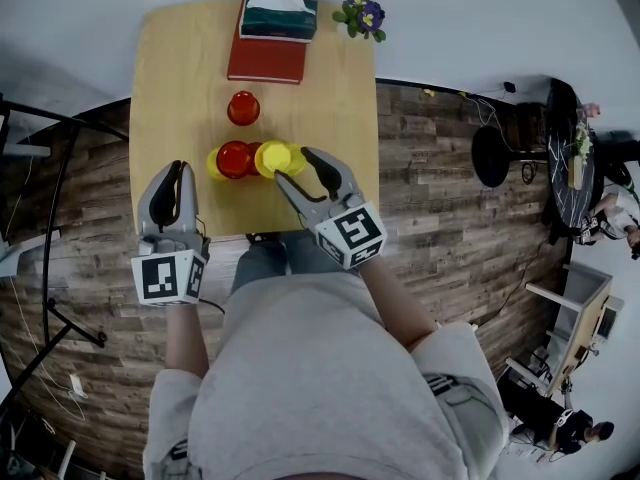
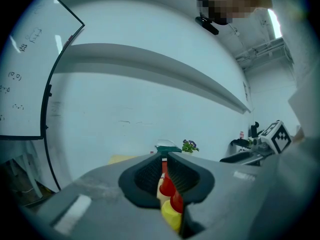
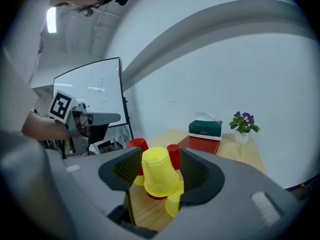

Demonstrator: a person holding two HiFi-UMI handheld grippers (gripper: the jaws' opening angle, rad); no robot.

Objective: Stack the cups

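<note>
On the wooden table [image 1: 160, 78], a cluster of upturned cups stands near the front edge. A yellow cup [image 3: 159, 174] sits on a red cup [image 3: 156, 197] between the jaws of my right gripper [image 3: 160, 154], which stand open and a little off its sides. In the head view this yellow cup [image 1: 270, 156] is just ahead of the right gripper [image 1: 297, 166]. Beside it stand another yellow cup [image 1: 296, 158] and a red cup [image 1: 235, 158] on a yellow one. A lone red cup [image 1: 243, 108] stands farther back. My left gripper [image 1: 180, 171] hovers left of the cluster, shut and empty.
A red book [image 1: 266, 60] with a green tissue box [image 1: 279, 15] on it lies at the table's far edge, beside a small potted flower [image 1: 361, 15]. A black stand [image 1: 60, 268] is on the floor to the left. My legs are at the table's near edge.
</note>
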